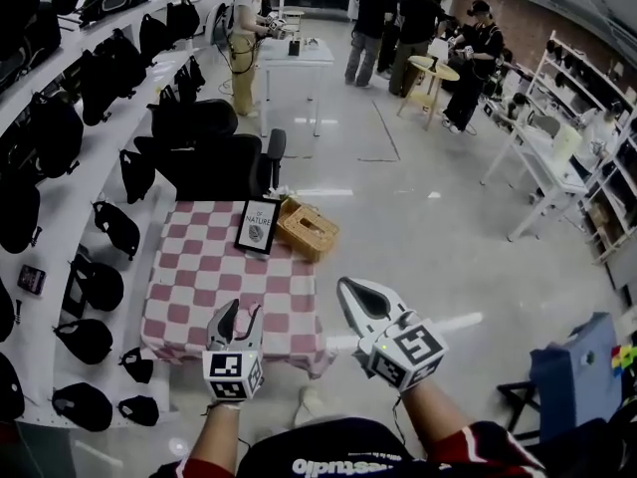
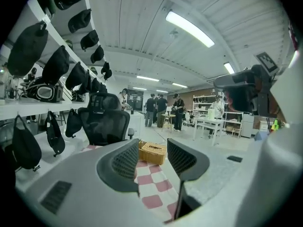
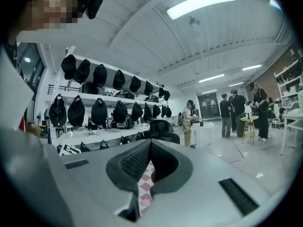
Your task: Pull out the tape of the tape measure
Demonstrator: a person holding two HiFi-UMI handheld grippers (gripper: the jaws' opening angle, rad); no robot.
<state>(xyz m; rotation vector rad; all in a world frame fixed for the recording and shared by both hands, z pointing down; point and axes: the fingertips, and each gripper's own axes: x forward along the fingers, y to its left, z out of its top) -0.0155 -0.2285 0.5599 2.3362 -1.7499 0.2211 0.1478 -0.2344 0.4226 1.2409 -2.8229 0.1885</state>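
Task status: not begun, by the look of things. Left claw (image 1: 245,309): jaws apart, nothing between them; right claw (image 1: 345,285): jaws together on nothing; both hang in the air at the near side of the chequered worktop (image 1: 199,277). Tape measure: not to be made out in any view (the worktop shows only a framed sign (image 1: 258,225) and a wicker box (image 1: 307,227) at its far edge), so finding it, gripping it and drawing out the tape are all left to do.

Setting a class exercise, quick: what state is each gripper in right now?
Left gripper: open, holding nothing.
Right gripper: closed, holding nothing.
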